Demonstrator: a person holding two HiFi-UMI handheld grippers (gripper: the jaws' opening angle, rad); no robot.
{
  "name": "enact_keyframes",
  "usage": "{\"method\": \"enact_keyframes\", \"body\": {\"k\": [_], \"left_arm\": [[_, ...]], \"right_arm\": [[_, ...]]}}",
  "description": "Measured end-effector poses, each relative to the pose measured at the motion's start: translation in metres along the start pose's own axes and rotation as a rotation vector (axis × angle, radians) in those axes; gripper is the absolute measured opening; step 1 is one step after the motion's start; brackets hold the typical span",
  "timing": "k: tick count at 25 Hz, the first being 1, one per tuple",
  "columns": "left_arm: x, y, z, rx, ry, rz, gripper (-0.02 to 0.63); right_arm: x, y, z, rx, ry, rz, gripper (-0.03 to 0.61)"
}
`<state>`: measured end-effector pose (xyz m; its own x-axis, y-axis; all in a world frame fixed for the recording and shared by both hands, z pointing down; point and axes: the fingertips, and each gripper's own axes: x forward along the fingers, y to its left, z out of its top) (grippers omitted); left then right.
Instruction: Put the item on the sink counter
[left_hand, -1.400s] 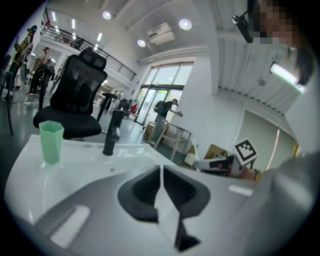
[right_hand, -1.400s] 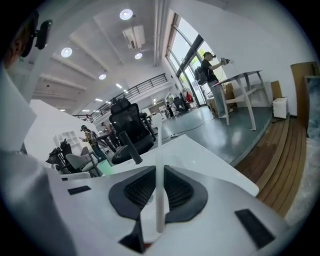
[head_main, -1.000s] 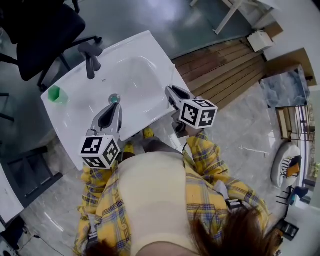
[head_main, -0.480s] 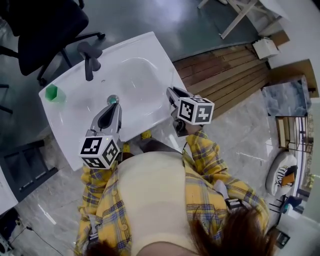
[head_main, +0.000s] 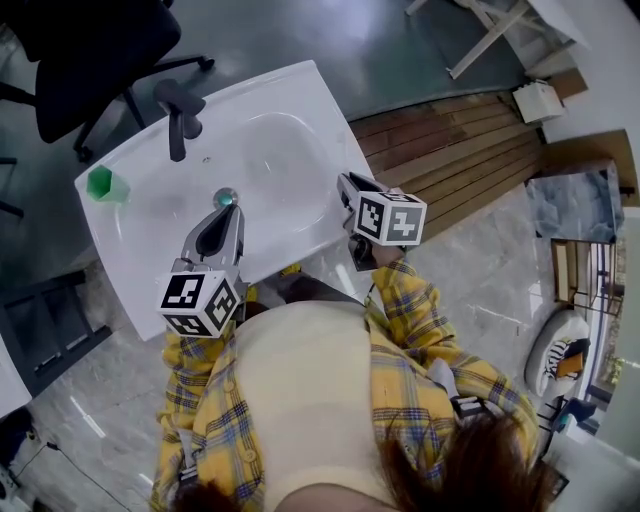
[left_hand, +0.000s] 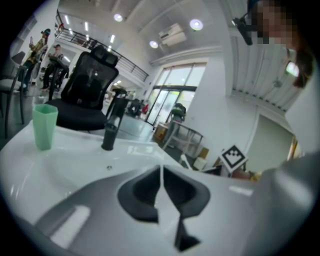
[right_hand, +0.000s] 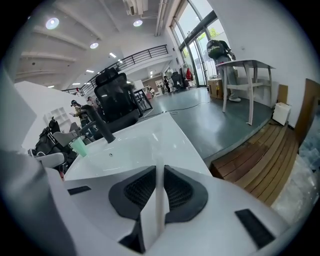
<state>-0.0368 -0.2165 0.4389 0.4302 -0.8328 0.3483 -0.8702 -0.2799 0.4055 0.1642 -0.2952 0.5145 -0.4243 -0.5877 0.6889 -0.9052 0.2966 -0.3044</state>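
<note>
The green cup stands upright on the white sink surface at its far left corner, apart from the black faucet, which rises along the far edge behind the basin. The basin takes up the middle of the surface, with its round drain toward the near side. The left claw hangs over the near edge of the surface, its tips just beside the drain and pointing at the faucet. Its own view shows the two dark pads drawn together, with only a hairline between them and nothing held. The right claw sits at the near right corner of the surface, over the rim. Its pads are also pulled in, down to a thin slit through which only white shows, and they grip nothing. Both claws are well apart from the cup. A black office chair stands on the floor beyond the far left corner, and a wooden platform lies past the right edge.
</note>
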Motion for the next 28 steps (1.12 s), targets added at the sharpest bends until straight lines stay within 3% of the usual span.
{"method": "enact_keyframes", "body": {"k": [28], "left_arm": [[0.005,0.002,-0.001,-0.003,0.003,-0.005,0.021]], "right_arm": [[0.011,-0.019,-0.005,-0.062,0.044,-0.129,0.054]]}}
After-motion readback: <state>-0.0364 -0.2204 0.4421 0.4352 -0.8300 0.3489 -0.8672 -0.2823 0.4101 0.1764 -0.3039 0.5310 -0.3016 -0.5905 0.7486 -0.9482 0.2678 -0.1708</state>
